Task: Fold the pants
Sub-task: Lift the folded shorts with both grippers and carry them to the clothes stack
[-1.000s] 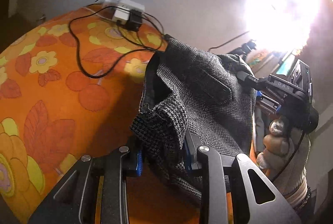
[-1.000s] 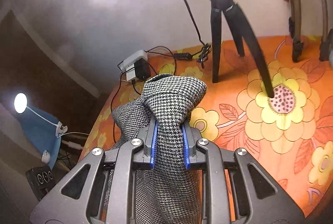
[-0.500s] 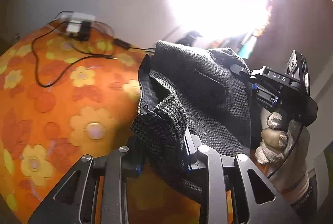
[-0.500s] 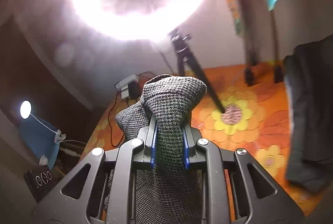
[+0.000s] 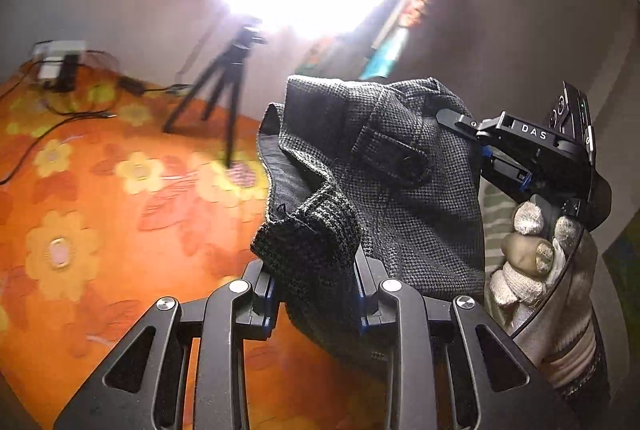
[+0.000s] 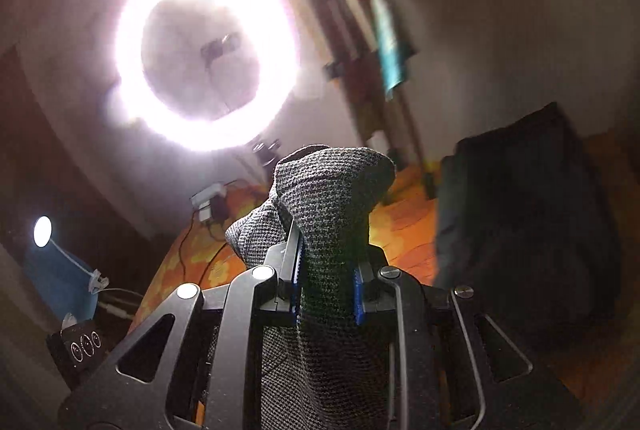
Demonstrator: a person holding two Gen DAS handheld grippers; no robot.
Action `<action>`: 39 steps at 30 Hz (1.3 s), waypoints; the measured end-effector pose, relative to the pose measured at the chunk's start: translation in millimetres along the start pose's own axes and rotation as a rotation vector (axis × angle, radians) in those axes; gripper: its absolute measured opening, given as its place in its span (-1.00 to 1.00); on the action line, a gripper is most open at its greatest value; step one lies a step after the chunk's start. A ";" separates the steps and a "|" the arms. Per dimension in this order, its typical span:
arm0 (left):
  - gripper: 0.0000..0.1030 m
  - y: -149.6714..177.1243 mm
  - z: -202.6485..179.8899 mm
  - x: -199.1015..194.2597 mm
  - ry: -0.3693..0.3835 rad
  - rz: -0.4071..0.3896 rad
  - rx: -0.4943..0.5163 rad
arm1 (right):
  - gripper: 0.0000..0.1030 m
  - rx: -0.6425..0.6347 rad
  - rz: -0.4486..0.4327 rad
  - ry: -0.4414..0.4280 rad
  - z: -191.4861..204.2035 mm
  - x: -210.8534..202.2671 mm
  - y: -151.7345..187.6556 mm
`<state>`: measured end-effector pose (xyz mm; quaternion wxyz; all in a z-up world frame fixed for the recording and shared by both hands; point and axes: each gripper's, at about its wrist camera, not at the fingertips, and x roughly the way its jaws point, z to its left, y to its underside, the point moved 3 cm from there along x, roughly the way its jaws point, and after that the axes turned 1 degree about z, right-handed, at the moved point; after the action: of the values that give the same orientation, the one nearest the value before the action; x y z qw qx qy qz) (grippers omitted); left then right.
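Observation:
The grey houndstooth pants [image 5: 384, 166] hang in the air above the orange flowered bedspread [image 5: 100, 198]. My left gripper [image 5: 316, 290] is shut on a bunched corner of the waistband. The pants stretch across to my right gripper [image 5: 476, 134], held by a gloved hand [image 5: 532, 254] at the right of the left wrist view. In the right wrist view my right gripper [image 6: 326, 290] is shut on a thick fold of the same pants [image 6: 332, 198], which rises between the blue pads and hangs down behind them.
A black tripod [image 5: 224, 78] stands on the bedspread under a glaring ring light [image 6: 208, 50]. A white power strip with black cables [image 5: 60, 62] lies at the far left. A dark garment pile [image 6: 520, 214] lies on the bed at the right. A small lamp [image 6: 42, 230] glows beside the bed.
Both grippers rose and swung sideways with the pants held between them. The tripod and ring light have come into the left wrist view; the dark garment pile has come into the right wrist view.

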<state>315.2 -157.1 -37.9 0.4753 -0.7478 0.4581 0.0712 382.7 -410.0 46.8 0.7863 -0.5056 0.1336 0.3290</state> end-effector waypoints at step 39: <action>-0.48 7.4 -103.7 198.3 0.048 0.081 0.202 | -0.61 -0.082 0.011 0.245 -211.3 62.4 -96.3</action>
<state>388.5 -361.0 -94.3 0.5340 -0.6784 0.5038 0.0259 518.1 -598.9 -14.7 0.7410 -0.5729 0.2180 0.2740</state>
